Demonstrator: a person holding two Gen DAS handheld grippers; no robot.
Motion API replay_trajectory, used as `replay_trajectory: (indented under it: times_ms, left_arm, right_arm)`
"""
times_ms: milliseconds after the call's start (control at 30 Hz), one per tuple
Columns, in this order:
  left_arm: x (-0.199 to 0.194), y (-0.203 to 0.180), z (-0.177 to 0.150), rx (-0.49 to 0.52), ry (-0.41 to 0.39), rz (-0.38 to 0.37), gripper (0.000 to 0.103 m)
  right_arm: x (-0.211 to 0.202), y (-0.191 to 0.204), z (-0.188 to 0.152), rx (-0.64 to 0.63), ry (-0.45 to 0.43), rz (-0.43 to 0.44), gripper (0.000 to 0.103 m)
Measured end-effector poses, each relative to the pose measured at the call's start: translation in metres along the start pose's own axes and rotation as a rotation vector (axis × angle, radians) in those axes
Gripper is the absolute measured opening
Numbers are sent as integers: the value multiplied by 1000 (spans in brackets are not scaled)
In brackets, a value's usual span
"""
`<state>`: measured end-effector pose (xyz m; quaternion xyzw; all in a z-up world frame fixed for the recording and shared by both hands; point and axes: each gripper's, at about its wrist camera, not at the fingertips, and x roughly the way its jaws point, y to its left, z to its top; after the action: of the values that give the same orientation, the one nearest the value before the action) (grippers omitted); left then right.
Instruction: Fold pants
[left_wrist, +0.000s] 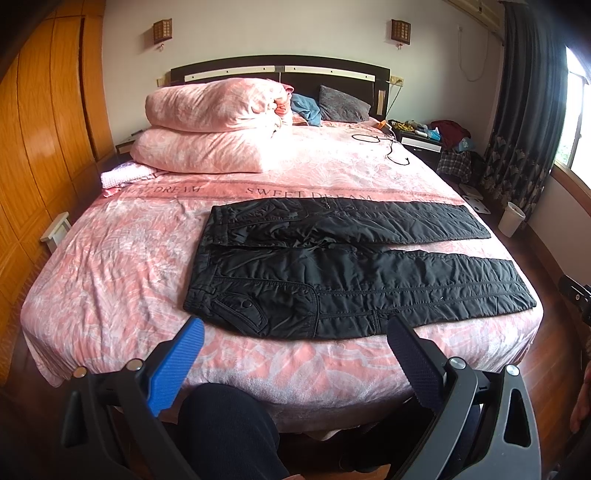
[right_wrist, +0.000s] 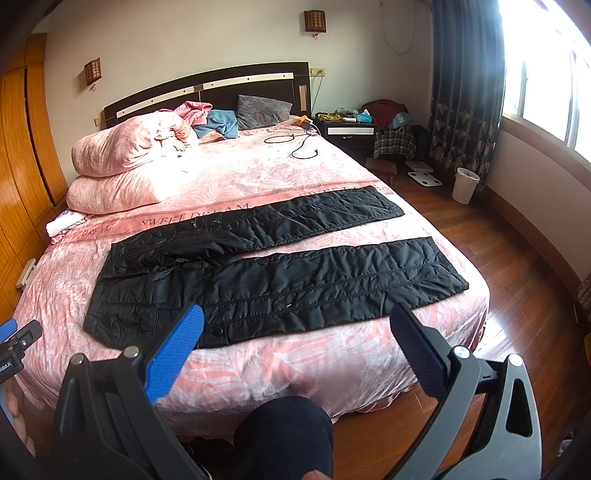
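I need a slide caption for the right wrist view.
Open right hand-held gripper facing black pants spread flat on a pink bed.

nightstand (left_wrist: 421, 142) clutter too small to identify

Black quilted pants (right_wrist: 273, 273) flat on pink bedsheet (right_wrist: 332, 354), legs apart, waist to left. Right gripper (right_wrist: 295, 321) wide open, hovering near bed edge, w/o contact.

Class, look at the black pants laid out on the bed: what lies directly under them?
The black pants lie flat on the pink bedspread, whose "SWEET DREAM" lettering runs beside the far leg. The bedspread beneath the fabric is covered and cannot be seen.
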<state>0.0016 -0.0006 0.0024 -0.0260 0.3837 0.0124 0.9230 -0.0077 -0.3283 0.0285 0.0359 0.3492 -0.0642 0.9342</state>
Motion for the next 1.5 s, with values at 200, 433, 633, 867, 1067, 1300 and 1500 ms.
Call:
replay_trajectory:
  times_ms: [200,433,633,867,1067,1300,1500]
  left_arm:
    - [0,0,0,-1,0,1,100]
    - [0,0,0,0,0,0,100]
    - [0,0,0,-1,0,-1,100]
    - [0,0,0,-1,1,0,100]
    - [0,0,0,-1,1,-2,100]
    - [0,0,5,-13,25,-22,100]
    - [22,22,-5,-19,60,-69,100]
  right_arm:
    - [0,0,0,0,1,1,101]
    - [1,0,-1,0,1,1,101]
    - [1,0,-1,0,1,1,101]
    - [1,0,-1,1,3,3,101]
    - [3,0,-1,2,3,3,101]
    - [4,3,-3,2,7,3,101]
    - [20,12,-9,-30,6,-24,101]
